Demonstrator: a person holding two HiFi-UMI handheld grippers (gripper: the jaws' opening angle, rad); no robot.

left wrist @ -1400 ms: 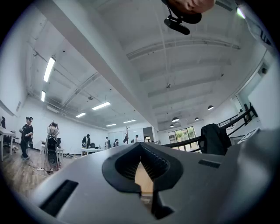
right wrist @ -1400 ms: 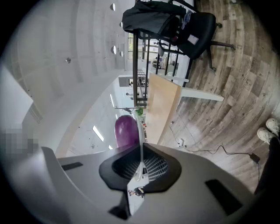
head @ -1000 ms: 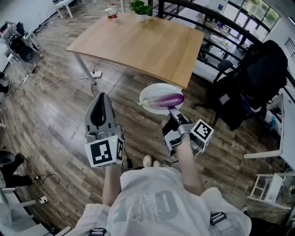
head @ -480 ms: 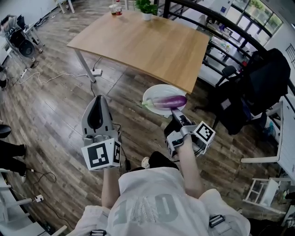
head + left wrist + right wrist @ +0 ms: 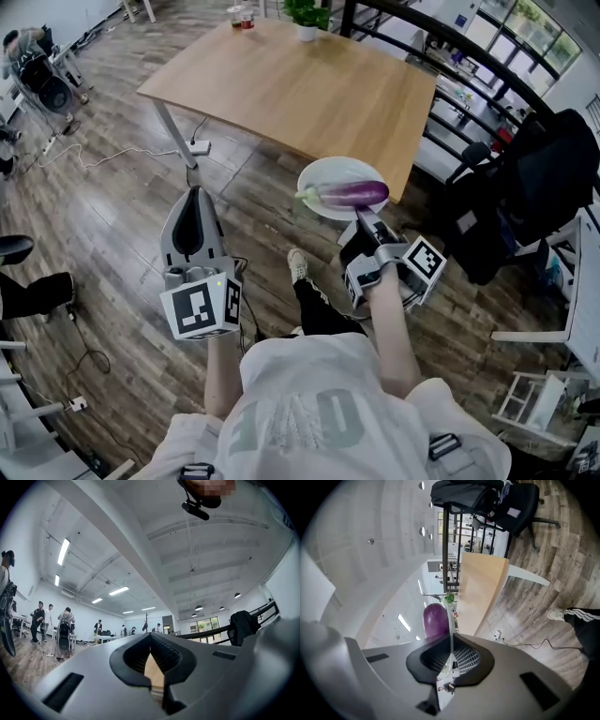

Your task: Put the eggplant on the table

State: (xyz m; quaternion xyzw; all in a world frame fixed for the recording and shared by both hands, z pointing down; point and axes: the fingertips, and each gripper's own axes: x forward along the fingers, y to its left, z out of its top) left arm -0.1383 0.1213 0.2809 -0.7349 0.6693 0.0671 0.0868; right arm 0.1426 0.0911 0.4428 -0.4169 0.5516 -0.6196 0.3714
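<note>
**Eggplant rides a plate at the table's edge**

Fills the bottom of the head view with a white shirt [image 5: 300,412], both forearms reaching up the frame. Catches a shoe [image 5: 298,265] on the plank floor [image 5: 112,234] between the two tools. Shows the left gripper [image 5: 194,192] left of centre, jaws closed on each other with nothing between them, above the floor. Shows the right gripper [image 5: 364,217] right of centre, jaws clamped on the near rim of a white plate [image 5: 323,172] held in the air. Finds the purple eggplant [image 5: 354,194] lying across that plate, green stem end to the left. Sets the plate just at the near edge of the wooden table [image 5: 291,84], which takes up the upper middle. Ends at the top edge with a potted plant [image 5: 307,14] on the table's far side, and at the right edge with a dark chair [image 5: 548,178].
</note>
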